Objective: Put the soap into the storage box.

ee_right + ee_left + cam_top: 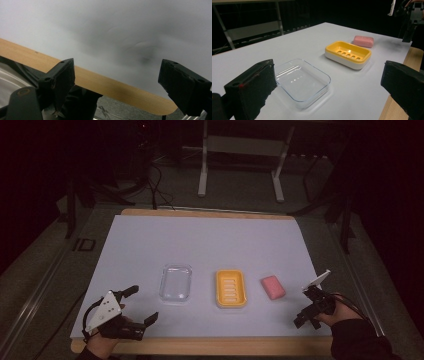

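Note:
Three things lie in a row on the white table top: a clear glass dish, a yellow soap tray with slots in its floor, and a pink soap bar. My left gripper is at the front left corner, open and empty, aimed toward the dish. In the left gripper view the glass dish lies closest, then the yellow tray and the soap. My right gripper hangs at the front right, right of the soap, tilted down. Its jaws are open with nothing between them.
The wooden front edge of the table runs under both hands, and the right gripper view looks down on that edge. A white metal frame and cables stand on the floor behind the table. The surroundings are dark.

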A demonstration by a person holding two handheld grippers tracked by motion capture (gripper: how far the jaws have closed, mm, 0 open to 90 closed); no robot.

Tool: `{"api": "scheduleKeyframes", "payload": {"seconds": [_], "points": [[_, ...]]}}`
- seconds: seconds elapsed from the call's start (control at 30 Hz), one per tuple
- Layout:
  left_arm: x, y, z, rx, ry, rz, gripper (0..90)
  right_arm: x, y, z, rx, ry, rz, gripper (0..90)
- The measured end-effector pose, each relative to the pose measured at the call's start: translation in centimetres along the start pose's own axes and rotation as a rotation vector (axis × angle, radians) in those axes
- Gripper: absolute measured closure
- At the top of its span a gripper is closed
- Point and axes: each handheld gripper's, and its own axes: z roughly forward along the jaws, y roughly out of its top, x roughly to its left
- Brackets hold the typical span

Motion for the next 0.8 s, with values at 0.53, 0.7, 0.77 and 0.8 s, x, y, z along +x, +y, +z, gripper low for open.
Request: {"api": "scheduleKeyframes", "payload": {"seconds": [0.53,0.7,0.77,0.8], "points": [[0.0,0.0,0.0,0.000,-0.001,-0.004,0.2,2.2,1.2,-0.1,0.001,-0.032,-0.200,17.8],[0.0,0.0,0.0,-0.001,-0.002,-0.006,0.2,2.9,1.8,-0.6,-0.027,-0.048,-0.256,16.4],[0.1,0.0,0.0,-0.001,-0.002,-0.006,0.2,3.1,2.1,-0.6,-0.029,-0.060,-0.280,15.4],[0.1,0.0,0.0,0.000,-0.002,-0.006,0.2,3.3,2.3,-0.6,-0.033,-0.066,-0.298,14.9]]}}
